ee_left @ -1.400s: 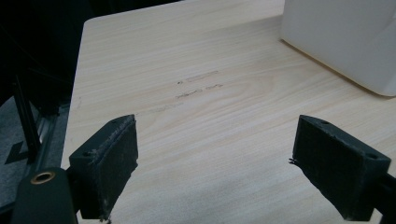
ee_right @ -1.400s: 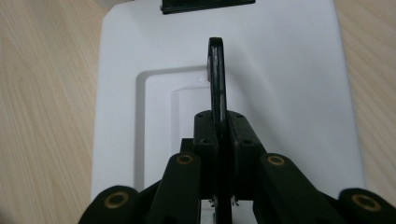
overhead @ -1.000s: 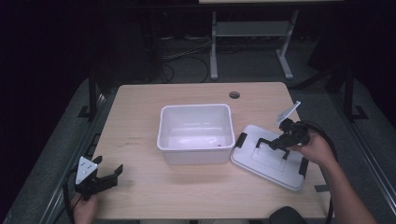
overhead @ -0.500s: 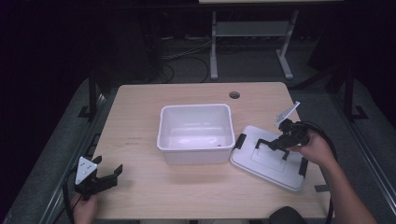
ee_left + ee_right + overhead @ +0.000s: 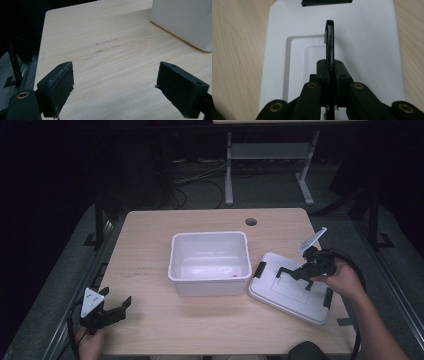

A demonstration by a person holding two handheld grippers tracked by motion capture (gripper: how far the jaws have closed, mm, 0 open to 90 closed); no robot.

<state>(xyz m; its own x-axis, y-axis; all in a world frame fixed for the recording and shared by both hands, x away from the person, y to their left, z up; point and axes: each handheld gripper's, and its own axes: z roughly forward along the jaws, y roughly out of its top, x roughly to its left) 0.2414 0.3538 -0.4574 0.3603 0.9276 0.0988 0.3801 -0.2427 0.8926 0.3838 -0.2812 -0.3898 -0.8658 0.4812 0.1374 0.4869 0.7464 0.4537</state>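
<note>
**Lid gripped by its handle beside the open bin**

Lid (image 5: 290, 292) lies flat on the table (image 5: 200, 330), just right of the white bin (image 5: 210, 262) and touching or nearly touching its lower right corner. The right gripper (image 5: 330, 72) has its jaws clenched on the lid's raised black handle (image 5: 329, 40), which stands edge-on between the pads. The left gripper (image 5: 107, 312) rests near the table's front left corner, jaws spread wide with nothing between them.

The step in hand looks like carrying the lid onto the bin. To do it well, the person should lift straight up first so the lid clears the bin's rim, keep it level despite the single grip point, and line up the black latches (image 5: 260, 269) with the bin's short sides before lowering.
</note>
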